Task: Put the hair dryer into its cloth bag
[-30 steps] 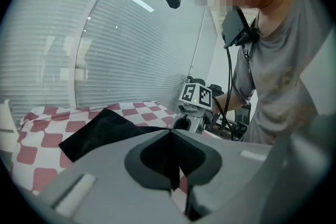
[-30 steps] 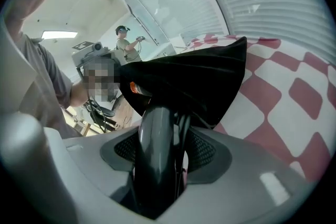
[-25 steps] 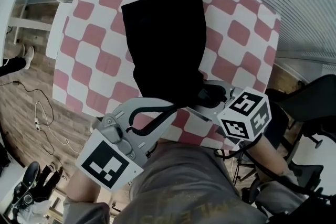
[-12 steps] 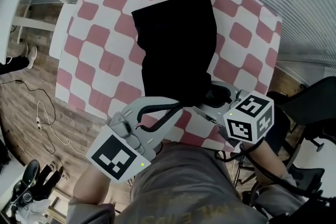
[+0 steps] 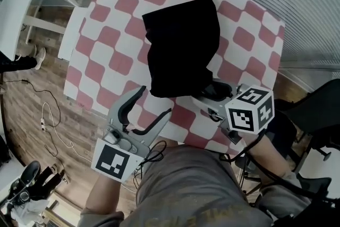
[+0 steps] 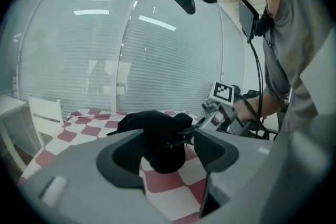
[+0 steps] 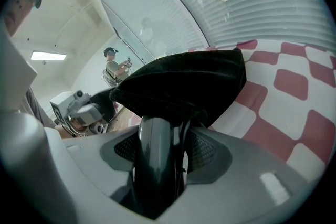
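Your dryer (image 7: 155,165) is mostly inside the bag (image 5: 183,45). Only its dark handle shows, sticking out of the bag's mouth toward 5 o'clock in the head view.

Your right gripper (image 5: 213,93) has that handle clamped. In the right gripper view both ribbed pads press on it, one from each side, and the black fabric bunches over the handle just past them.

The bag lies on the middle of the checked cloth (image 5: 117,34). Its closed end points to 12 o'clock and its mouth to 6 o'clock, near the table's front edge.

Your left gripper (image 5: 151,106) is at 7 o'clock from the bag, over the cloth's near edge. Its jaws are wide apart and hold nothing. They point toward 1 o'clock, and the farther tip is just beside the bag's near left corner. In the left gripper view the bag's dark bulge shows beyond the gap between the jaws, not inside it.

Further out, the wooden floor (image 5: 26,93) runs along the 9 o'clock side with a pale cable (image 5: 44,114) lying on it. A black chair (image 5: 319,109) stands at 4 o'clock.
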Action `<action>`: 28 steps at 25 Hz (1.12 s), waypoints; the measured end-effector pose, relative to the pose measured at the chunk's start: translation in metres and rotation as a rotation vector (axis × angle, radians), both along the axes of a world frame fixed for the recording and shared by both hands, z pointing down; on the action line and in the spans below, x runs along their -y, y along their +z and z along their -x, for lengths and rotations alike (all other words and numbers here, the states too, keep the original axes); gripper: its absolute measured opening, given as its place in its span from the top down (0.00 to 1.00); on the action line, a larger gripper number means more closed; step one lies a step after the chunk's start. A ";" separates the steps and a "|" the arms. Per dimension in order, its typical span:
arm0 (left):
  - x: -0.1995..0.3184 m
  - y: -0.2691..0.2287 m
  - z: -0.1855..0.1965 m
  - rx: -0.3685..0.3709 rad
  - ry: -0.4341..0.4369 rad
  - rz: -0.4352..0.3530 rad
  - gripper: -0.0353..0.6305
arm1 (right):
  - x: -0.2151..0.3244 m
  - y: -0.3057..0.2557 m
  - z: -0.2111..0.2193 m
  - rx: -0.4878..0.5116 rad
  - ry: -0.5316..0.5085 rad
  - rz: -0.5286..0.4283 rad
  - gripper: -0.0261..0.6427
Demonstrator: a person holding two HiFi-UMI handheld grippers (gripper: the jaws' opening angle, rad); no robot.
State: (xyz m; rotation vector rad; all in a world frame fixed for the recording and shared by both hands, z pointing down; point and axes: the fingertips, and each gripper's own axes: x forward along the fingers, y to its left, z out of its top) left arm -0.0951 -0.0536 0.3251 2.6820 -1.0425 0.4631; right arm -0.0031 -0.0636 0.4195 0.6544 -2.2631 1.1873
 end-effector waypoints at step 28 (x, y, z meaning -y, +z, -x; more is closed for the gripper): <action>0.006 -0.003 0.004 0.317 -0.149 -0.240 0.93 | -0.009 -0.023 -0.002 0.035 0.025 0.002 0.57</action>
